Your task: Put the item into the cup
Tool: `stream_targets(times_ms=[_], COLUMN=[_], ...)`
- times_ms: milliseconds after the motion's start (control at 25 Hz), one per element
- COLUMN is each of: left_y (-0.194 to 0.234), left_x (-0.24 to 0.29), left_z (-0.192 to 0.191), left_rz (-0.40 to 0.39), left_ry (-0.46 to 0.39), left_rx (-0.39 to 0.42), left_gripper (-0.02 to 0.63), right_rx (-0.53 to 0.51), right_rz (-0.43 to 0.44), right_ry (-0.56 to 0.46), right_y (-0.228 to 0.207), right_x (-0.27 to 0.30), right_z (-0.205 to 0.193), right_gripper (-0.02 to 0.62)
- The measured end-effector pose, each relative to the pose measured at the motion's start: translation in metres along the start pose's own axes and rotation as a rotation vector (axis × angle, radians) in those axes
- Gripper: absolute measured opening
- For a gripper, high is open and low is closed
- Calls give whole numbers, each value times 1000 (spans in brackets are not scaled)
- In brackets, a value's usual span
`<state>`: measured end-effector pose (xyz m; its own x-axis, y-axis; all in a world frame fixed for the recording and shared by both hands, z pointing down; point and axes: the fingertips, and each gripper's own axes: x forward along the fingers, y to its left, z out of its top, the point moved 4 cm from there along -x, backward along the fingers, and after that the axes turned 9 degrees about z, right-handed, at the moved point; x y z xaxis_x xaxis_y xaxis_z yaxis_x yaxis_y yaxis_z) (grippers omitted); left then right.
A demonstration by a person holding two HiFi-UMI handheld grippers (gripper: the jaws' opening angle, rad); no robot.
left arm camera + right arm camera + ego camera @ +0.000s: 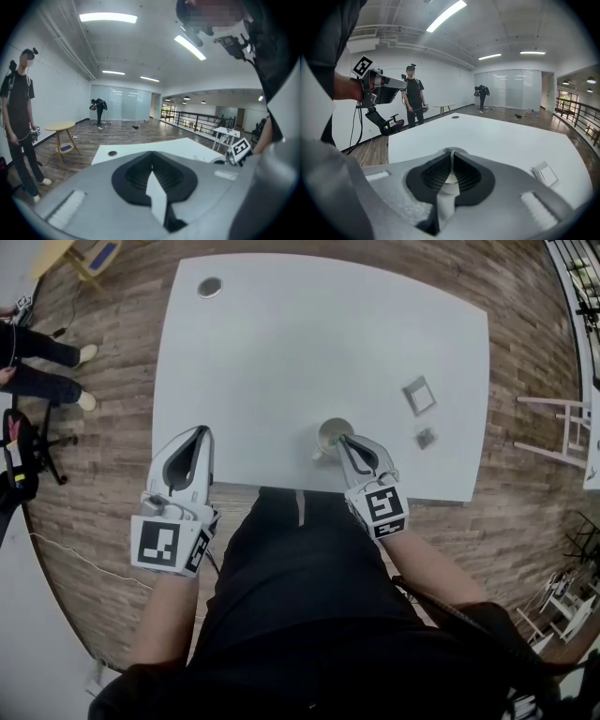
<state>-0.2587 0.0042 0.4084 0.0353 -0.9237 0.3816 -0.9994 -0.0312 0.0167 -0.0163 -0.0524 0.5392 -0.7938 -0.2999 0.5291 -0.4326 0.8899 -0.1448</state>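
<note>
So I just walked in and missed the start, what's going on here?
A person holds a gripper in each hand at a white table. The right gripper looks closed on the rim of the cup. The left gripper hovers shut and empty. A small dark item and a square piece lie outside it.

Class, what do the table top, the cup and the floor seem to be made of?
The table top looks smooth, matte white, grainless: probably laminate. The cup is pale and thin-rimmed, perhaps paper or plastic. The floor shows brown grained planks: wood or wood-look.
</note>
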Motion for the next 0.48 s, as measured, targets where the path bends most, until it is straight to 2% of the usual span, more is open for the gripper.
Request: stream_targets(times_ms=[280, 400, 480], left_y=[0, 0, 1], left_x=[0, 1, 1], left_z=[-1, -1, -2], left_rz=[1, 2, -2], left_ry=[0, 0, -3], left_rx=[-3, -4, -5], left_gripper=[0, 0, 0], right_rx=[-4, -1, -5], right_rz=[-8, 1, -3], right_ry=[3, 8, 6], right_y=[-2, -1, 0], right_x=[0, 2, 2], right_z=[-2, -3, -3], right_gripper=[23, 76, 78])
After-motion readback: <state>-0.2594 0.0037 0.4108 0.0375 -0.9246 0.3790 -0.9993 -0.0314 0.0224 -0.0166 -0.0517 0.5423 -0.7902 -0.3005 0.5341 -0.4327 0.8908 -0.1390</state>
